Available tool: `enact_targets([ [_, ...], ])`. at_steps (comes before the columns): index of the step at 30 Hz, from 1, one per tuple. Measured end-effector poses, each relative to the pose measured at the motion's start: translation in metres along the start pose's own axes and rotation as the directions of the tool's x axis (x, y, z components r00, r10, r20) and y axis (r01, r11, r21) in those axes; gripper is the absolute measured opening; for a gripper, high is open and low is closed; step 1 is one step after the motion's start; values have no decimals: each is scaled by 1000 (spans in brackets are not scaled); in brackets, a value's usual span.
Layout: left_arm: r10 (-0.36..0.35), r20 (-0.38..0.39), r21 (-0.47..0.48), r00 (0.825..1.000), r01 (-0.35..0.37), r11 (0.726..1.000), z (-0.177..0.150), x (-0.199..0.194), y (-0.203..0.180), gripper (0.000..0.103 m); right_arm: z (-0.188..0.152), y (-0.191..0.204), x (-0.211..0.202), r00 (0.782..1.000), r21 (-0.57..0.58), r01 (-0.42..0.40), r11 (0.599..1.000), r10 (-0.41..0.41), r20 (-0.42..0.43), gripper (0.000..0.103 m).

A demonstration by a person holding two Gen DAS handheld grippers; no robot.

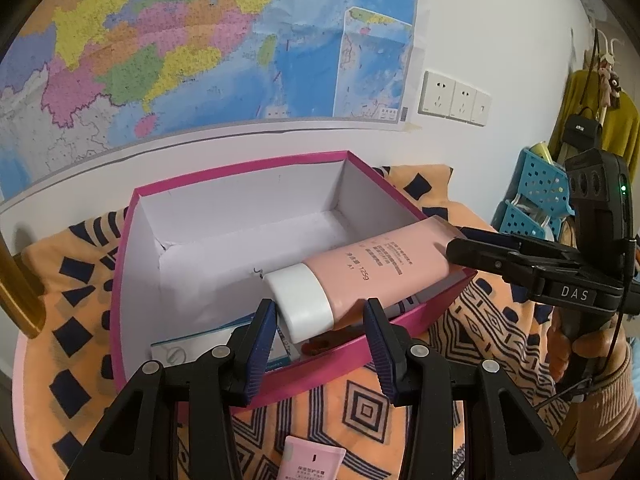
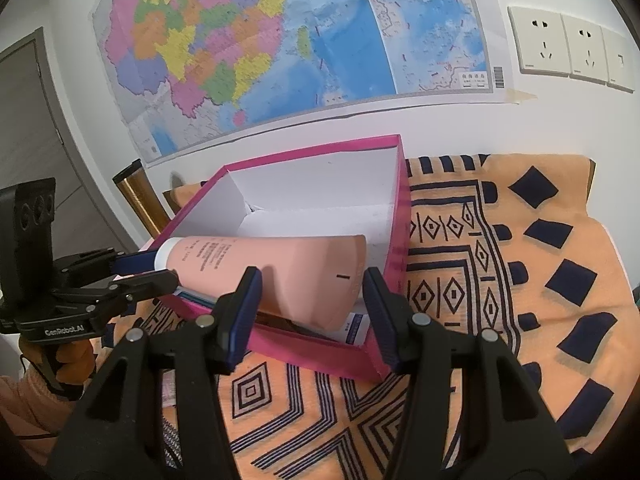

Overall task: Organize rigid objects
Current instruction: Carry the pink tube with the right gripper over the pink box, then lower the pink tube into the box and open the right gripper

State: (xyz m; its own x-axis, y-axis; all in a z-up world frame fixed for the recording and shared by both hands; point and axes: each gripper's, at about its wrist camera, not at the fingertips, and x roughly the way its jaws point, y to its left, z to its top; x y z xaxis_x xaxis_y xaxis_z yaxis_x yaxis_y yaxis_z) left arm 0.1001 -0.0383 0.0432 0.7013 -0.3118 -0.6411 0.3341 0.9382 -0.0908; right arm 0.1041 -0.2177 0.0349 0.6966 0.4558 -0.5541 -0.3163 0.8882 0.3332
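Done: cartons in box (image 1: 132, 264), lower centre of frame.
In hand: tube (image 1: 360, 276) over box; left gripper (image 1: 320, 320) clamps cap, right gripper (image 2: 312, 292) clamps tail.
Left: second tube (image 1: 312, 460), bottom edge, on cloth (image 1: 480, 340).

You can read "125g" and "A1" on the pink tube (image 1: 372, 264); its other print is too small. Your right gripper (image 1: 460, 246) carries a "DAS" label, your left gripper (image 2: 132, 272) "GenRobot.AI"
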Motion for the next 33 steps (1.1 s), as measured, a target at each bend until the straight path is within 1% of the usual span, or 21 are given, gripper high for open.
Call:
enact_targets([
  [22, 0, -26, -4, 1000, 0, 1000, 1, 12, 3, 45, 0, 2, 7, 998, -29, 53, 998, -54, -21, 55],
  [33, 3, -45, -5, 999, -4, 1000, 0, 20, 4, 45, 0, 2, 9, 998, -41, 57, 998, -58, -24, 55],
])
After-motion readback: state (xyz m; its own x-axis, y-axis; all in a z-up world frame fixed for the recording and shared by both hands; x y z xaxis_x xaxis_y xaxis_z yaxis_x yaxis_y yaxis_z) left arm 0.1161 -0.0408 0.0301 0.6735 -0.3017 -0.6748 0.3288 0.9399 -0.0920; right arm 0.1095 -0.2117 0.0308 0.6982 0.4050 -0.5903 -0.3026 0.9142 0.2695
